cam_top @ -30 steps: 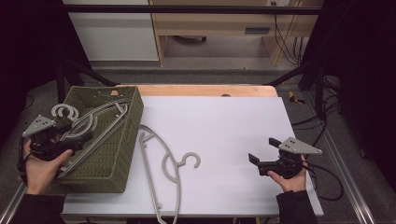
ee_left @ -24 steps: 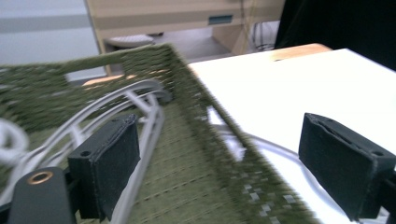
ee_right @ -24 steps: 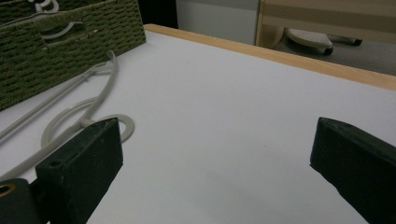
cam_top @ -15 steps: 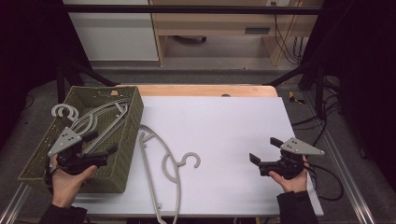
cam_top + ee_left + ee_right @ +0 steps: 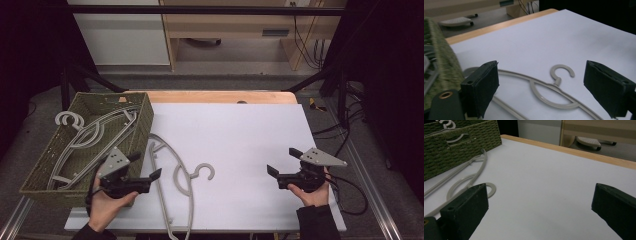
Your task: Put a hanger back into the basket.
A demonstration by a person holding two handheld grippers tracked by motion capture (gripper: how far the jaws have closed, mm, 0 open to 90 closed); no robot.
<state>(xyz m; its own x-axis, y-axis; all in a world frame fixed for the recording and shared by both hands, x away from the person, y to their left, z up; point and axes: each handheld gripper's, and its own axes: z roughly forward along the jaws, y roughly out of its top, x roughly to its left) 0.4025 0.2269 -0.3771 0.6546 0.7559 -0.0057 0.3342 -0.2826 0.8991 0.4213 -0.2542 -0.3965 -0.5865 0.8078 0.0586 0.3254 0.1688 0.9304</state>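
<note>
Over on the left, the left gripper point(image 5: 147, 167) hangs just off the near right corner of the green woven basket point(image 5: 50, 165), its jaws spread wide and holding nothing. From the left gripper view, those two black jaws frame a grey plastic hanger point(image 5: 554, 91) lying flat on the white table point(image 5: 574, 42), its hook curling up between them. From above, that hanger point(image 5: 180, 175) stretches along the table beside the basket's right wall, its hook opening toward the middle of the white surface and its far end close against the basket. Inside the basket, more grey hangers point(image 5: 95, 135) lie heaped, and one hook point(image 5: 70, 119) pokes out over the far left rim. On the right, the right gripper point(image 5: 284, 164) sits low near the table's near right edge, well apart from the hanger, jaws gaping wide and empty, a hand wrapped round its body and a black cable point(image 5: 350, 195) trailing off behind. Its own view looks across bare white table toward the hanger's hook point(image 5: 489, 189) and the basket point(image 5: 461, 145) beyond.
</note>
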